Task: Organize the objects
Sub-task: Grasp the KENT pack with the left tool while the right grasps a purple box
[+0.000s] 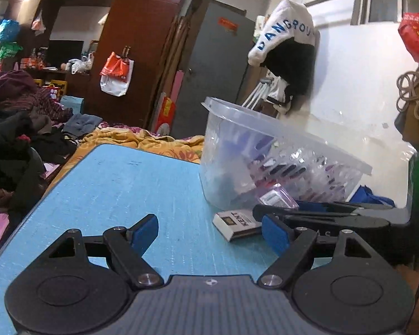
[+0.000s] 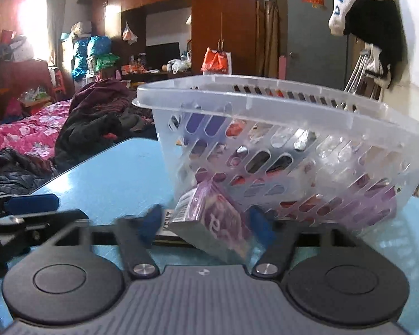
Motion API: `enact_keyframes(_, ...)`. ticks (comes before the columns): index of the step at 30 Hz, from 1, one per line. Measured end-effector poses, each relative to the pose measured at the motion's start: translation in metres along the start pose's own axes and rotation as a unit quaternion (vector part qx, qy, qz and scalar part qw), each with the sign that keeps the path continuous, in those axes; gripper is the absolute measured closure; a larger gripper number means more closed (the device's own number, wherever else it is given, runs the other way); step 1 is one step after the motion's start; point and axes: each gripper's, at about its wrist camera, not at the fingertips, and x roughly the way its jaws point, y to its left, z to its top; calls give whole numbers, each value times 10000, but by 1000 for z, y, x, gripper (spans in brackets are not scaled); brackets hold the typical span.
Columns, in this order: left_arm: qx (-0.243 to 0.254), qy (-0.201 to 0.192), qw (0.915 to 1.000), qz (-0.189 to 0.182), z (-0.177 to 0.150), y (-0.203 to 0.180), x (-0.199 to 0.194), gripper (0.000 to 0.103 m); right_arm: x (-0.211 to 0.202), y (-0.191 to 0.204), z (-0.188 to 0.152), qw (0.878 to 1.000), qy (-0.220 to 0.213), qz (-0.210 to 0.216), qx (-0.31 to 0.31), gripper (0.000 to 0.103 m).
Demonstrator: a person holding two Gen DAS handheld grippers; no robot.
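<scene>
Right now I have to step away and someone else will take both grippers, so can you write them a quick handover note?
Left gripper: open, empty, low over the blue mat.
Right gripper: fingers either side of the purple box, which sits tilted against the clear plastic basket; whether it is gripped is unclear.
The white KENT pack lies flat on the mat beside the basket, partly under the purple box.
Done: the basket already holds several small items.
Left: purple box and KENT pack are not yet in the basket.

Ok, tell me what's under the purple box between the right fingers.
The purple box leans over a white Kent pack lying flat on the blue table. Most of the pack is covered; only its near edge shows.
</scene>
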Motion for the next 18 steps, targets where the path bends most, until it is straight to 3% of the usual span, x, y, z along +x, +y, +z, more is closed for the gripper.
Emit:
enact_keyframes(7, 253, 211, 9995, 0, -2, -16, 10, 19, -28, -24, -12, 9997, -252, -73, 3, 51)
enact_keyframes(18, 796, 819, 9929, 325, 12, -59, 59, 19, -83, -81, -28, 9926, -856, 111, 851, 51)
